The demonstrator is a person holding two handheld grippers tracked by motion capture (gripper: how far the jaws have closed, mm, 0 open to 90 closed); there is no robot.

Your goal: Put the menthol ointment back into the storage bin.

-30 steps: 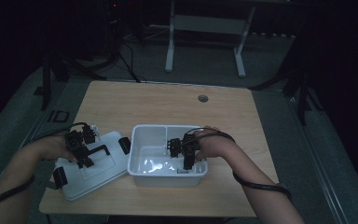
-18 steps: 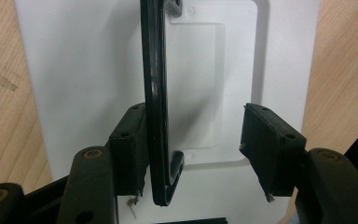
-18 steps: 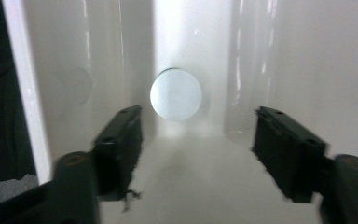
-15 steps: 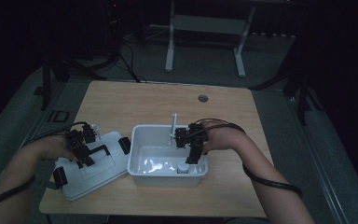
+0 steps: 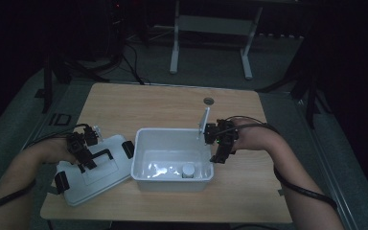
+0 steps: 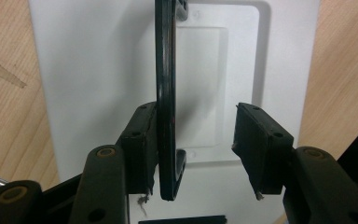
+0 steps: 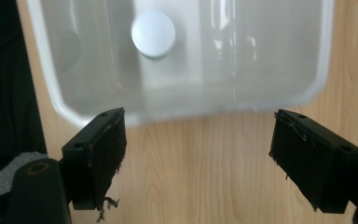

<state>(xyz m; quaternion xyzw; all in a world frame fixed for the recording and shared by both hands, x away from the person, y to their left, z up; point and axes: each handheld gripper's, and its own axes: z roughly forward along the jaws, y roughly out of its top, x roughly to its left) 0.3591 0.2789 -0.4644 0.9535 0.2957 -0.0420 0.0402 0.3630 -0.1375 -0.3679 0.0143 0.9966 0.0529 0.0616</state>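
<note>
1. the room is dark around a light wooden table (image 5: 249,191); a white stand with two legs sits on the floor beyond its far edge, and black cables trail over the grey floor.
2. a white open bin (image 5: 144,158) stands near the front middle of the table, its long side facing the person. in the right gripper view its rim and wall are seen from above, beyond the jaws.
3. the bin's white lid (image 5: 100,179) lies flat on the table just to the left of the bin, tilted in plan, with black clips at its edges and a black handle (image 6: 166,93) raised up from its top.
4. the left gripper (image 5: 84,152) hovers over the lid's handle. in the left gripper view the handle stands between the jaws - one pad touches it, the other is apart from it, so nothing is clamped; the jaws have just been closing.
5. the right gripper (image 5: 219,154) is at the bin's right rim, above the bare table. its jaws have just been opening - they are spread wide with only wood between them.
6. a small round white cap (image 7: 153,33), on a small jar or similar, sits inside the bin near its front right corner.
</note>
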